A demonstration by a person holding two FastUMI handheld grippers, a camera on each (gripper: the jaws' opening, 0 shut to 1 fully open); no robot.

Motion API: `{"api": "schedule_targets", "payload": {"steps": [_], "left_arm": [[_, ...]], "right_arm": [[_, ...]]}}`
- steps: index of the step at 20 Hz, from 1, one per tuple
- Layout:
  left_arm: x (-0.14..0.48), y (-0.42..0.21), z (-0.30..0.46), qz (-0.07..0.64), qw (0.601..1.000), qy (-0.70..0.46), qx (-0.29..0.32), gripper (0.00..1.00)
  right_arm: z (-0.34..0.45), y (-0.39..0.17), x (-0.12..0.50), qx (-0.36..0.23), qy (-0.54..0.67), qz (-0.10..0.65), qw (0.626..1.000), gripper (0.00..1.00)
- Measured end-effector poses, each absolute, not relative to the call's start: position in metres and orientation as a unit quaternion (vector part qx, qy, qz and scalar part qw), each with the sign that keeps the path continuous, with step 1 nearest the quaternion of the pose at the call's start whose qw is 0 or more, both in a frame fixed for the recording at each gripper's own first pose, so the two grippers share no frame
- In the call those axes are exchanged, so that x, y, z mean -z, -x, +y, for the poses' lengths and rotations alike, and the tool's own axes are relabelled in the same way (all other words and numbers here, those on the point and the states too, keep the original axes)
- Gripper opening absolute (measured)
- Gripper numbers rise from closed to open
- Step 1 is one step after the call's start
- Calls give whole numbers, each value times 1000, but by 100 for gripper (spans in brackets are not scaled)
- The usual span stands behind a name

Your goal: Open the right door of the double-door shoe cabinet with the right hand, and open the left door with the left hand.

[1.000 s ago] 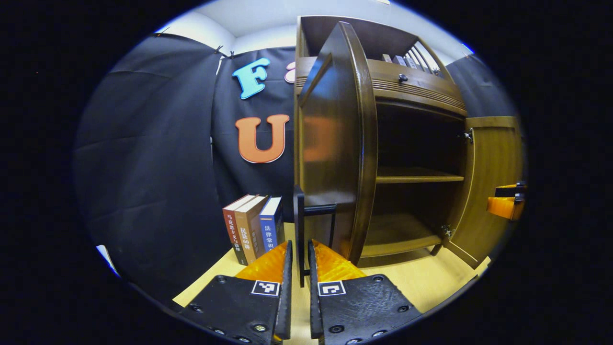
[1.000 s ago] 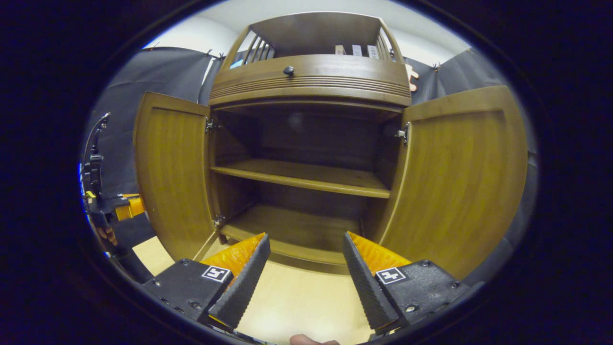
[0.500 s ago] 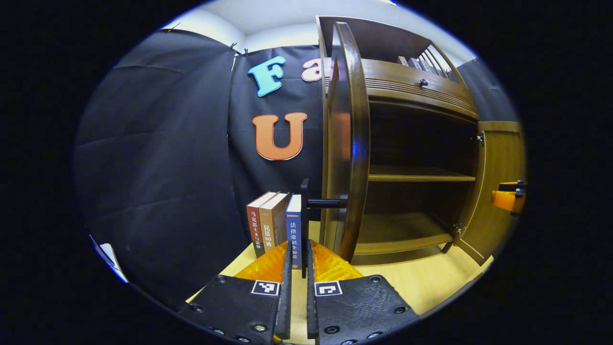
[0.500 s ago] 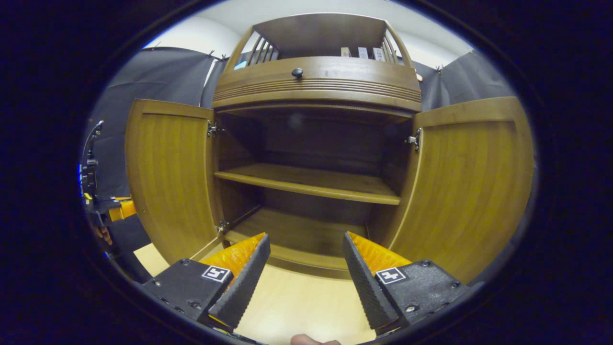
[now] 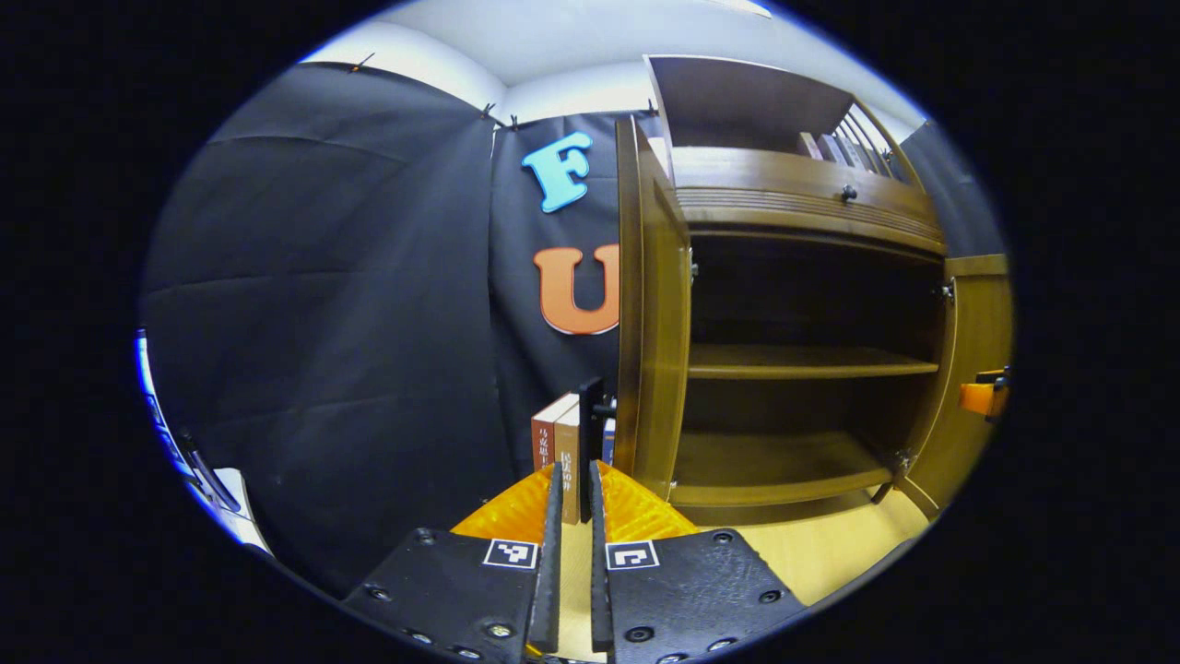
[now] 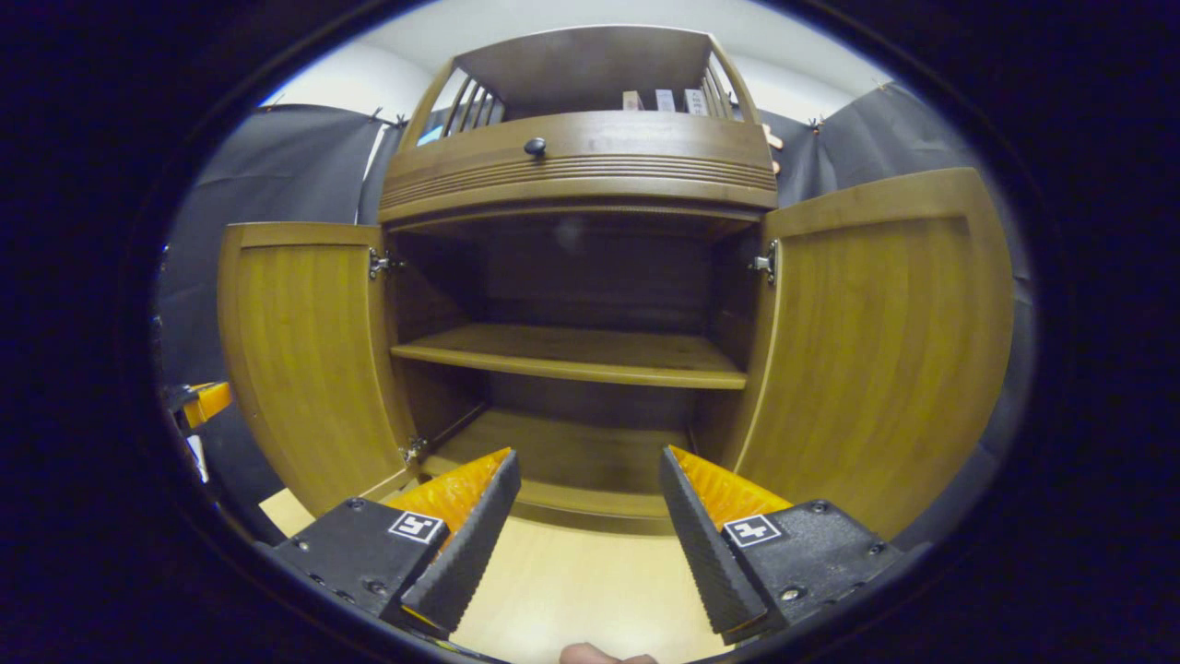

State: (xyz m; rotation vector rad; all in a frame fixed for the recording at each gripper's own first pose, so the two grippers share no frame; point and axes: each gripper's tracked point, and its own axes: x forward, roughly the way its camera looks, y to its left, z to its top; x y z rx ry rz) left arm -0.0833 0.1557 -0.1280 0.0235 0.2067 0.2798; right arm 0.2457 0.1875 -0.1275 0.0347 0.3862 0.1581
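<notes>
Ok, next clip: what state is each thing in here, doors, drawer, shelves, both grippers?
left door: swung fully open
right door: swung fully open
drawer: closed
shelves: bare
books: upright beside the cabinet
left gripper: nearly shut around the left door's handle; contact unclear
right gripper: open, holding nothing

One shoe cabinet (image 6: 581, 166) stands on the bench (image 6: 572, 590). It has two doors, both swung open: the left door (image 6: 304, 360) and the right door (image 6: 885, 341). Inside the cabinet are two shelves, an upper shelf (image 6: 572, 355) and a lower shelf (image 6: 562, 452). One knob (image 6: 535, 146) sits on the drawer front above them. Left of the cabinet stand three books (image 5: 562, 452). There are two tongs: the left tongs (image 5: 572, 516) and the right tongs (image 6: 590, 526).
</notes>
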Motion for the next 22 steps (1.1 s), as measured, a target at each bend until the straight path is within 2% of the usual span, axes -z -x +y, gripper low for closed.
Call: {"api": "schedule_targets", "payload": {"steps": [1, 2, 4, 5, 6, 8, 9, 10, 13, 15, 16, 17, 19, 20, 21, 22], "left_arm": [[118, 82, 147, 93, 987, -12, -133, 13], [109, 81, 139, 82, 988, -11, -127, 12], [95, 75, 119, 69, 992, -7, -108, 13], [90, 72, 106, 65, 993, -8, -96, 18], [86, 69, 96, 63, 994, -11, -86, 31], [80, 69, 76, 60, 996, -15, -71, 24], [77, 67, 66, 59, 996, -15, -61, 55], [72, 62, 55, 56, 997, -14, -50, 47], [67, 54, 23, 51, 998, -22, -23, 70], [63, 51, 4, 50, 998, -26, -9, 92], [60, 51, -5, 47, 999, -25, -2, 86], [57, 50, -12, 44, 999, -25, 2, 95], [49, 48, -22, 36, 999, -24, 9, 90], [46, 47, -26, 34, 999, -24, 11, 82], [42, 46, -30, 31, 999, -23, 14, 100], [39, 45, -33, 29, 999, -22, 15, 100]], "right_arm": [[187, -244, 121, -78, -17, 186, 979, 100], [185, -244, 115, -77, -17, 179, 981, 96], [183, -243, 103, -78, -18, 167, 983, 97], [182, -242, 97, -79, -18, 161, 984, 98], [181, -242, 92, -79, -18, 155, 985, 99], [180, -243, 83, -79, -19, 148, 986, 100], [178, -241, 81, -79, -18, 145, 986, 100], [177, -241, 79, -79, -16, 142, 987, 99], [174, -238, 73, -77, -10, 132, 988, 99], [174, -236, 68, -80, -9, 127, 989, 99], [175, -236, 65, -82, -11, 124, 989, 99], [174, -235, 62, -82, -11, 121, 989, 99], [174, -235, 56, -83, -14, 117, 990, 99], [173, -235, 54, -83, -16, 116, 990, 99], [175, -237, 52, -85, -17, 116, 989, 100], [174, -237, 51, -85, -16, 116, 990, 100]]}}
